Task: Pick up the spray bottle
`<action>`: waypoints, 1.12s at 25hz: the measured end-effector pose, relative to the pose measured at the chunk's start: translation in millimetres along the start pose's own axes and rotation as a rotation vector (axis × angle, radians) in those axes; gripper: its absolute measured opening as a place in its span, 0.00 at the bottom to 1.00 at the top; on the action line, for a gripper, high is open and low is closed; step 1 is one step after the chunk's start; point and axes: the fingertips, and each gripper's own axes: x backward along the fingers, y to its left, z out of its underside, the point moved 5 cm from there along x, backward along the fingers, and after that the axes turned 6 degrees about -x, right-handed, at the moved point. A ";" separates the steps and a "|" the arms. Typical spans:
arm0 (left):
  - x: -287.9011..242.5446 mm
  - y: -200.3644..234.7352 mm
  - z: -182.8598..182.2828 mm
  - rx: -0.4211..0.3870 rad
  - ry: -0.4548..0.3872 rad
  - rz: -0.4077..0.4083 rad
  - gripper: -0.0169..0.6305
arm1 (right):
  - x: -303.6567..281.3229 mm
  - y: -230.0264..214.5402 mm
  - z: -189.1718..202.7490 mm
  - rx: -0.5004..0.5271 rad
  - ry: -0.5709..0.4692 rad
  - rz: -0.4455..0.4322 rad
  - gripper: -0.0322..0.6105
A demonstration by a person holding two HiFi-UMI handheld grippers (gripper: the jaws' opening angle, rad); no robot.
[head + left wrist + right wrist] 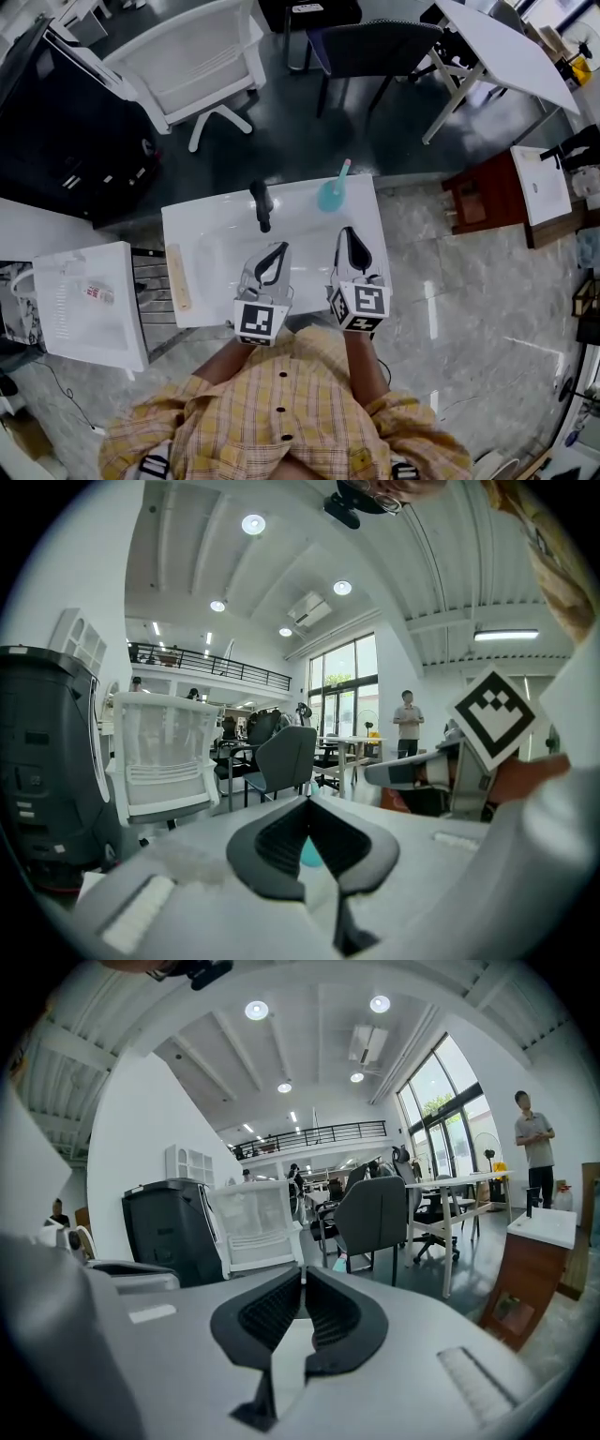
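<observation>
The teal spray bottle (332,194) with a pink nozzle stands near the far edge of the white table (216,244), right of centre. My left gripper (280,247) hovers over the table's near half, shut and empty, pointing toward the far edge. My right gripper (347,232) is beside it, also shut and empty, a short way nearer than the bottle and not touching it. In the left gripper view the jaws (307,801) meet at the tips, and a teal patch of the bottle (309,853) shows through the gap below them. In the right gripper view the jaws (302,1271) are also closed.
A black cylindrical object (262,205) lies on the table left of the bottle. A wooden strip (178,277) lies along the table's left edge. A white office chair (192,66) and a grey chair (375,45) stand beyond the table; a white cabinet (89,300) sits at its left.
</observation>
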 end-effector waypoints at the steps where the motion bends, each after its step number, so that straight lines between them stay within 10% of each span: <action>1: -3.1 -0.2 0.2 0.000 0.004 -0.001 0.02 | -4.7 -2.5 0.3 0.002 0.005 -0.001 0.06; 28: -53.1 7.4 23.4 0.017 0.100 -0.044 0.02 | -120.6 -39.8 16.7 0.000 0.108 0.030 0.29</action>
